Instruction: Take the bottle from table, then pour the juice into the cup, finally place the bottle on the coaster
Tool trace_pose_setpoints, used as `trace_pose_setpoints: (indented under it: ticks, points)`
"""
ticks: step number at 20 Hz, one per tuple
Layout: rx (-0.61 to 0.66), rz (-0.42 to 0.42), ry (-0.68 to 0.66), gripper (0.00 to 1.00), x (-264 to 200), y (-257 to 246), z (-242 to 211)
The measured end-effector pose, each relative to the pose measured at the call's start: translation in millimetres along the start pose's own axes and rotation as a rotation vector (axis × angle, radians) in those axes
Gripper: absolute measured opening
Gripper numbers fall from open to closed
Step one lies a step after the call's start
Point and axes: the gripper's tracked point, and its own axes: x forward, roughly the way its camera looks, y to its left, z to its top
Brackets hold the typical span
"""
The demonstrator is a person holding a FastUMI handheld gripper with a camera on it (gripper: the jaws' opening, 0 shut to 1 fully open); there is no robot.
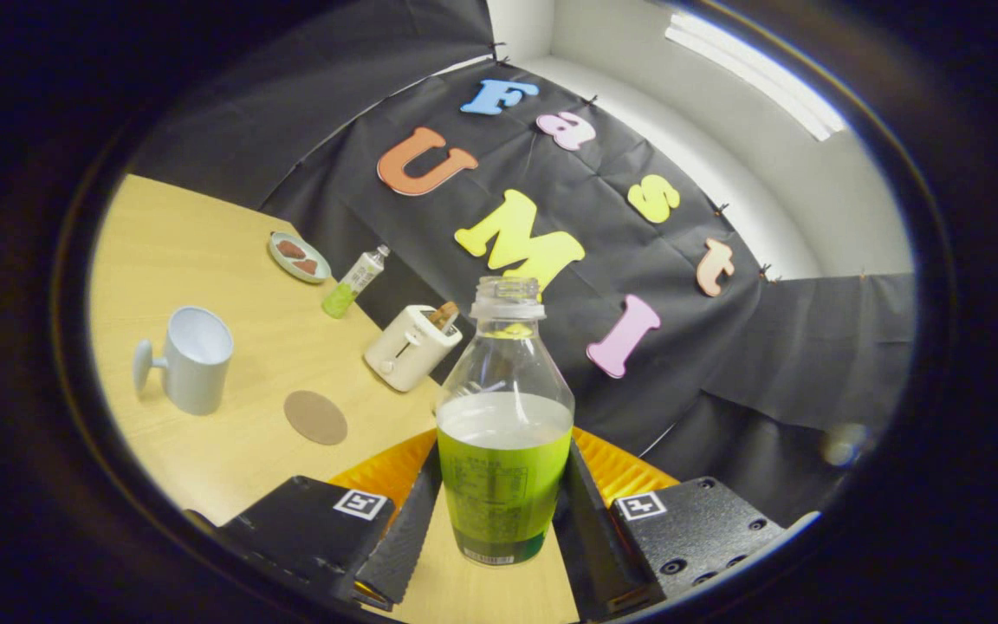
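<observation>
tool (503, 520) pinched uncapped bottle (505, 433) | lifted off desk (204, 251) | cup (191, 360), coaster (315, 417) left of bottle

A: What carries the things?

B: A pale wood-grain bench (204, 260), seen tilted, with black cloth behind its far edge.

A: And what lies directly on it?

B: A light blue cup (191, 360), upright, handle turned away from the other things. Near it, a round brown coaster (315, 417), flat and bare. Beyond the coaster, a cream toaster (411, 347) with something brown in its slot. Farther back, a small bottle (354, 282) with green liquid, and just beside that a pale green plate (298, 257) with two brown pieces on it.
</observation>
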Motion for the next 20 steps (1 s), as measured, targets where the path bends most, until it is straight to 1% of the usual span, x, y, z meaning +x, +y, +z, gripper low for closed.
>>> trace_pose_setpoints:
  ticks: [2, 8, 12, 16, 20]
  points:
    - [-0.062, -0.02, -0.014, 0.81, 4, 7, 2]
    - [-0.238, -0.029, -0.08, 0.81, 3, 38, 23]
    - [-0.339, -0.03, -0.084, 0.81, 5, 61, 26]
    - [-0.476, -0.038, -0.106, 0.81, 6, 81, 31]
    - [-0.575, -0.053, -0.12, 0.81, 3, 92, 33]
